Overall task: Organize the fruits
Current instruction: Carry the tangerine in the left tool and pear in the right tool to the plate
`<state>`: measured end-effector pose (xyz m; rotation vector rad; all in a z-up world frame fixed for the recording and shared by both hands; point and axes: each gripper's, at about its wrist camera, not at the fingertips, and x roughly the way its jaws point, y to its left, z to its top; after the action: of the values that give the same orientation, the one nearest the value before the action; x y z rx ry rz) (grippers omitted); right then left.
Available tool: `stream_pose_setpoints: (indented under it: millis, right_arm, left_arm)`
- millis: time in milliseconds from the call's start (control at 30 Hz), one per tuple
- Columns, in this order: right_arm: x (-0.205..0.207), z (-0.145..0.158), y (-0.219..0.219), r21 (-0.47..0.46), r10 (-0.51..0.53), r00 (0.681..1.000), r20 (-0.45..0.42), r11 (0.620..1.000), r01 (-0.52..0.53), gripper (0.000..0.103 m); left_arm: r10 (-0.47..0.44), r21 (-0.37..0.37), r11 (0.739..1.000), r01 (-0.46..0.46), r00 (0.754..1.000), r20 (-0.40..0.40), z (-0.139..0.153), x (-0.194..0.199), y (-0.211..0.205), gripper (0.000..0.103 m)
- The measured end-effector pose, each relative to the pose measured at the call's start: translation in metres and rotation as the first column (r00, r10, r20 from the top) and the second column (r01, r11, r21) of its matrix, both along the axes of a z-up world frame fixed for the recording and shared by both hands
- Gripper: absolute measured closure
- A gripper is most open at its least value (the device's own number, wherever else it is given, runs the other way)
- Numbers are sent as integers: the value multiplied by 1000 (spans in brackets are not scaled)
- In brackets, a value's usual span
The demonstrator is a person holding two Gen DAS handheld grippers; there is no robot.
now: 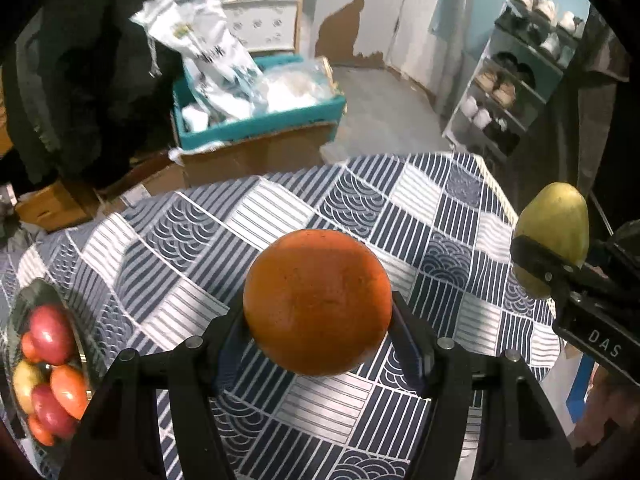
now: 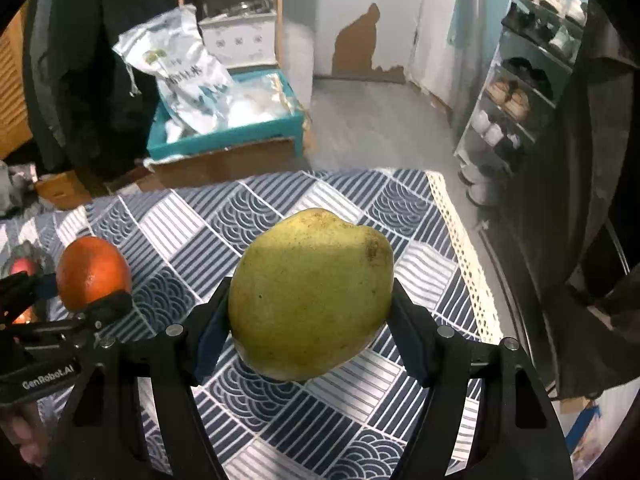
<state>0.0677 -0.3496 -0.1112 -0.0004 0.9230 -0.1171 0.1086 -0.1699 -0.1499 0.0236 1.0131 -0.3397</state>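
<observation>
The left gripper (image 1: 318, 304) is clamped on an orange (image 1: 317, 302), one pad against each flank at the fruit's widest part, with the fruit held clear above the tablecloth (image 1: 280, 208). Off to its right, the right gripper (image 2: 312, 304) grips a yellow-green pear (image 2: 310, 300) the same way, across the fat belly, also up in the air.

Below and to the left of the left gripper, a dark bowl (image 1: 38, 288) sits on the cloth with red, orange and yellow fruit already in it.

The orange looks firm and round, with a dimpled skin that should give the pads some bite, but a ball can roll out if squeezed off its middle. The pear seems heavier and lopsided, with smooth skin that bruises easily. A grip across the belly suits it, while the narrowing end would likely slip. Both probably want a gentle set-down, not a drop.
</observation>
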Motion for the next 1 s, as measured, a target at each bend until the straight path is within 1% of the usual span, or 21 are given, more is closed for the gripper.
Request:
stream_pose_setpoints:
  millis: [133,533,767,1000]
  right_arm:
    - [-3,16,9,-3,21,999,32,1000,-21,30]
    - [-11,54,41,-1,81,991,107,997,-82,30]
    - [-14,74,64,11,121,982,147,992,-124,30]
    - [-14,85,99,0,179,969,171,983,-182,30]
  left_arm:
    - [14,4,1000,-14,999,50,19,-9,12,36]
    - [64,-24,998,-62,990,128,59,-32,57,36]
    - [86,-44,996,-80,986,146,71,-44,83,36]
    - [150,-54,988,-143,975,167,79,-54,123,36]
